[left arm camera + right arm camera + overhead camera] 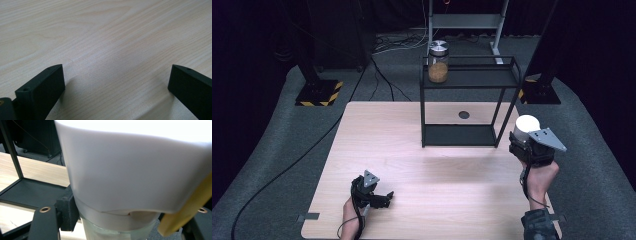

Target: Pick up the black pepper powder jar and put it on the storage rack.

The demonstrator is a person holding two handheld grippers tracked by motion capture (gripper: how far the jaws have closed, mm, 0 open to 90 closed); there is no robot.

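Note:
My right gripper [526, 142] is shut on a glass jar with a white lid [526, 124], held off the table just right of the black rack. In the right gripper view the white lid [130, 170] looms close, and the glass body [117, 232] sits between the jaws of my right gripper [125, 220]. A second jar [438, 62], with a silver lid and orange-brown contents, stands on the rack's top shelf at its left end. My left gripper [384, 198] rests low over the table's near left. In its own view my left gripper [116, 85] stands open over bare wood.
A black wire-frame rack [469, 85] with two shelves stands at the far middle of the wooden table [412, 150]. A small dark round hole [464, 114] marks the tabletop behind it. Cables and stand feet lie on the floor beyond the table.

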